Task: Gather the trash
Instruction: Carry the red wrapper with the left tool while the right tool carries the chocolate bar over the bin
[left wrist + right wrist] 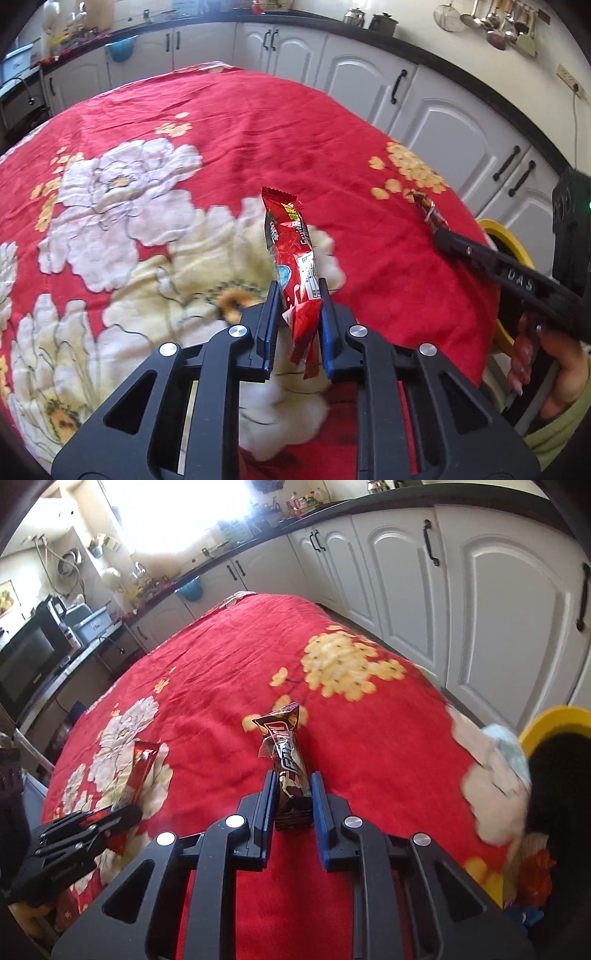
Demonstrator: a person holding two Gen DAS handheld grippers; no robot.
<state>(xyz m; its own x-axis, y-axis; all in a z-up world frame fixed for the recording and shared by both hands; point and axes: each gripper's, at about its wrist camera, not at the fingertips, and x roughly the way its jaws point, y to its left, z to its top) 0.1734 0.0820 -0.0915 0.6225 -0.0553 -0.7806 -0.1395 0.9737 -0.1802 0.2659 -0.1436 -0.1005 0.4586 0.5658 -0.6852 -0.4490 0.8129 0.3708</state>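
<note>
My left gripper is shut on a red snack wrapper, which sticks up and forward from between the blue pads above the red flowered tablecloth. My right gripper is shut on a brown snack wrapper, its crimped top end pointing away. In the left wrist view the right gripper reaches in from the right with the brown wrapper at its tip. In the right wrist view the left gripper appears at lower left holding the red wrapper.
A yellow-rimmed bin stands off the table's right edge, also seen as the bin behind the right gripper. White kitchen cabinets run along the far side. A hand and green sleeve hold the right gripper.
</note>
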